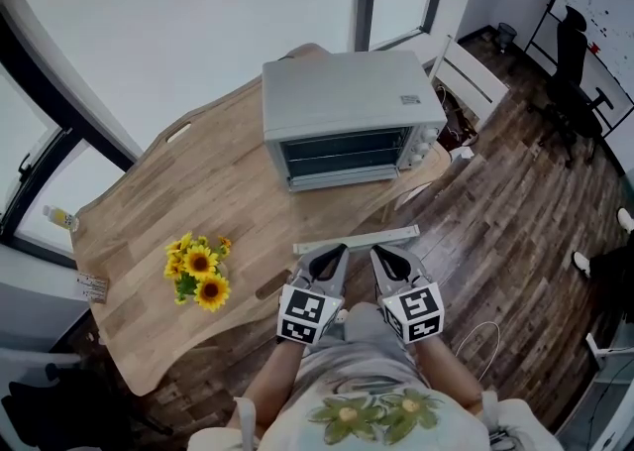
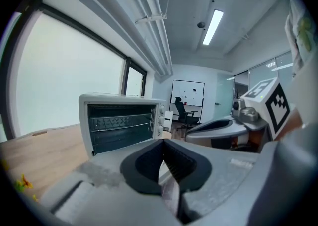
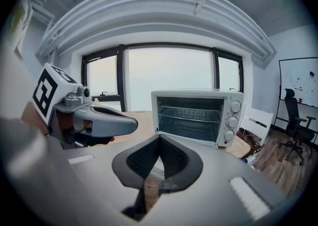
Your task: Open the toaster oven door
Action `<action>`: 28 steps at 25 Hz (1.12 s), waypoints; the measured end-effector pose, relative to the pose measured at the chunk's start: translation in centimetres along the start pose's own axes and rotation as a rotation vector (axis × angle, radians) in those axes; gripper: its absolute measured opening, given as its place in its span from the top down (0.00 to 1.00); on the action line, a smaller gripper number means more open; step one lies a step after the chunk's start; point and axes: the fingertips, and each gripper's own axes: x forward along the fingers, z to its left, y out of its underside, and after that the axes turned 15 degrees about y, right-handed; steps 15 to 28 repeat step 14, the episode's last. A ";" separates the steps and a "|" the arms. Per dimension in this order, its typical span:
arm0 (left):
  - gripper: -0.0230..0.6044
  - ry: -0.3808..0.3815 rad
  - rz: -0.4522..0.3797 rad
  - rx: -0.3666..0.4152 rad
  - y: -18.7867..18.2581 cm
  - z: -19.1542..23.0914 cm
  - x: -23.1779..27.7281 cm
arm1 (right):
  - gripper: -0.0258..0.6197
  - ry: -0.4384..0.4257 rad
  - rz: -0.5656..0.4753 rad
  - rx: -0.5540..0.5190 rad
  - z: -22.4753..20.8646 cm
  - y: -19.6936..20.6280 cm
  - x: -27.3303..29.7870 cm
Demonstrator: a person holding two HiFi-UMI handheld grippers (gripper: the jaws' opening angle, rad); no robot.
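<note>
The silver toaster oven (image 1: 347, 117) stands at the far side of the wooden table (image 1: 198, 191), its front facing me. Wire racks show in its dark front (image 3: 191, 118), and three knobs (image 3: 231, 120) sit at its right side. I cannot tell how the door stands. My left gripper (image 1: 335, 251) and right gripper (image 1: 384, 253) hang side by side close to my body, past the table's near edge and well short of the oven. Both are shut with nothing between the pads. In the left gripper view the oven (image 2: 121, 120) lies ahead on the left.
A bunch of sunflowers (image 1: 201, 276) sits on the table at the left. A pale strip (image 1: 357, 238) lies at the near edge just ahead of the grippers. A white bench (image 1: 468, 72) and a black office chair (image 1: 575, 77) stand on the wood floor to the right.
</note>
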 end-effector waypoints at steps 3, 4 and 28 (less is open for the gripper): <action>0.96 0.006 -0.003 0.001 -0.3 -0.3 -0.1 | 0.96 -0.008 -0.009 0.003 0.2 -0.6 -0.3; 0.96 0.006 -0.003 -0.003 -0.3 -0.3 -0.1 | 0.96 -0.008 -0.011 -0.001 0.2 -0.8 -0.3; 0.96 0.002 -0.006 -0.024 0.0 -0.5 -0.7 | 0.96 -0.016 -0.016 -0.020 0.7 -1.5 -0.7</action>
